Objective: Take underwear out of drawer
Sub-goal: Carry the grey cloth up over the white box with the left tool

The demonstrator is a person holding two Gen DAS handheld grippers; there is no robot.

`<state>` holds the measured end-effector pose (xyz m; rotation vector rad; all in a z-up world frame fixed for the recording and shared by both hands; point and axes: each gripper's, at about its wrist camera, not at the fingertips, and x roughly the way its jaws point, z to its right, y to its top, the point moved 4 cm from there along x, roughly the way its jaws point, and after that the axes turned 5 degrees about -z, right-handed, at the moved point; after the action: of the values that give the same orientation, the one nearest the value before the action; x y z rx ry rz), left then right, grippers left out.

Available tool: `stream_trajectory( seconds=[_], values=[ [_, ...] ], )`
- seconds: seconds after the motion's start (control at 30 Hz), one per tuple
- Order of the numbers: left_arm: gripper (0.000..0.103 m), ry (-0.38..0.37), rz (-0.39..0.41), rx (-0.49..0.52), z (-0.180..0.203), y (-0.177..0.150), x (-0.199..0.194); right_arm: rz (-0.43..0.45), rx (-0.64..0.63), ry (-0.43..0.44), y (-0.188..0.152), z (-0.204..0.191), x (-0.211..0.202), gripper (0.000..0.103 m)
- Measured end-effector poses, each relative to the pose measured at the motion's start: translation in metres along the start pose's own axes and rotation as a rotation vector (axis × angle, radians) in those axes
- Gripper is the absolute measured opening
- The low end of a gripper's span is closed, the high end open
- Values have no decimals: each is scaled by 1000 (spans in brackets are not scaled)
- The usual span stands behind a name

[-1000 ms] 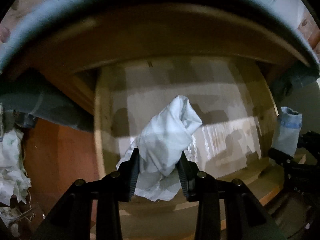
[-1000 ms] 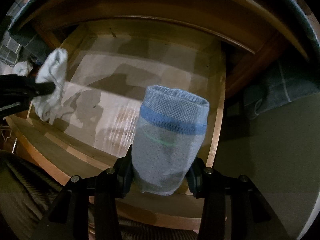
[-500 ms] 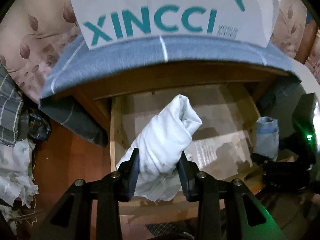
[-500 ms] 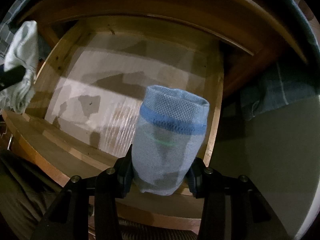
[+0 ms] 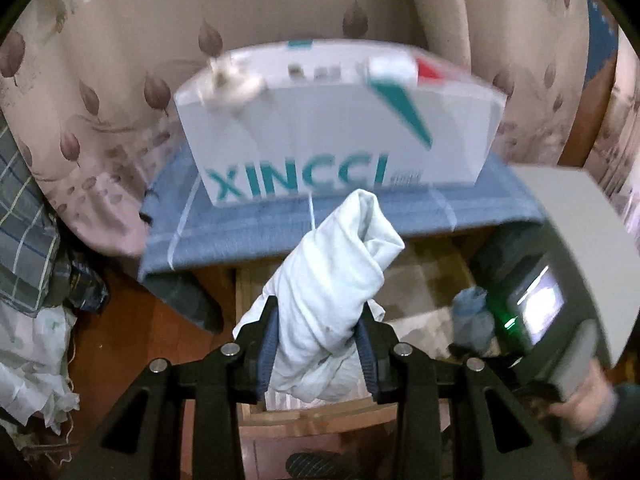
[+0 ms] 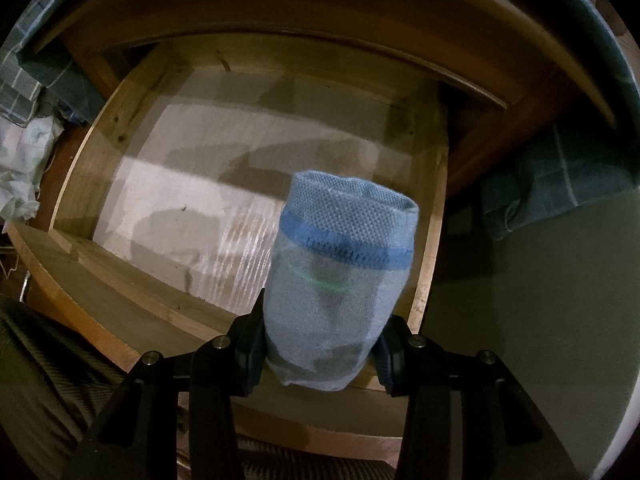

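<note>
Left wrist view: left hand-held gripper (image 5: 316, 350) pinches white underwear (image 5: 332, 284); right hand-held gripper (image 6: 320, 350) pinches blue underwear (image 6: 340, 280) above the drawer (image 6: 432, 208); loose folds could slip free.

You are working in a home bedroom: a wooden drawer (image 6: 132, 160) is standing open beneath a top wearing a blue checked cloth (image 5: 248, 236), leaf-print curtains (image 5: 100, 92) are hanging behind a white box (image 5: 336, 140), and crumpled clothes (image 5: 28, 240) are lying at left.

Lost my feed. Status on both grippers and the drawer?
Left gripper shut on white roll. Right gripper shut on blue roll, over drawer. Path clear.
</note>
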<state>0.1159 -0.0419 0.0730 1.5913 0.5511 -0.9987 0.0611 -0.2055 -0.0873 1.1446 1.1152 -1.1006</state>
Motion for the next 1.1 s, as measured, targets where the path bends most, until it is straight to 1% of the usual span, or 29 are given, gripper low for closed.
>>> stream_trajectory(
  seconds=[0.17,0.27,0.33,0.37,0.43,0.47,0.53,0.57,0.6,0.67,0.73,0.93,1.0,1.1],
  values=[
    [36,-34,82,-9,-5,35,-48,3,0,-2,0,-1,-1,41],
    [36,-44,152,-18,-12,66,-77,3,-1,-2,0,-1,1,41],
    [36,-39,187,-23,-15,83,-89,5,0,-1,0,-1,0,41],
    [36,-39,202,-22,-16,97,-96,7,0,-1,0,-1,0,41],
    [36,-34,225,-31,-20,115,-99,7,1,0,0,0,0,41],
    [36,-32,233,-29,-22,128,-98,8,1,-2,0,0,0,41],
    [36,-37,230,-41,-24,142,-94,10,0,-4,0,0,0,41],
    [36,-51,213,-59,-26,151,-87,11,1,-6,0,-1,0,41],
    [36,-47,208,-63,-26,157,-82,11,1,-7,0,-1,0,41],
    [36,-13,202,-75,-27,168,-72,11,1,-5,0,-2,0,41],
    [36,-1,189,-78,-26,180,-58,16,3,-3,-1,-1,-1,41],
    [36,6,157,-89,-19,196,-26,20,7,13,-1,1,-1,41],
    [36,32,147,-85,-16,199,-13,20,5,11,-1,1,-2,41],
    [36,33,102,-88,-15,199,9,25,6,14,-1,2,-3,41]
  ],
)
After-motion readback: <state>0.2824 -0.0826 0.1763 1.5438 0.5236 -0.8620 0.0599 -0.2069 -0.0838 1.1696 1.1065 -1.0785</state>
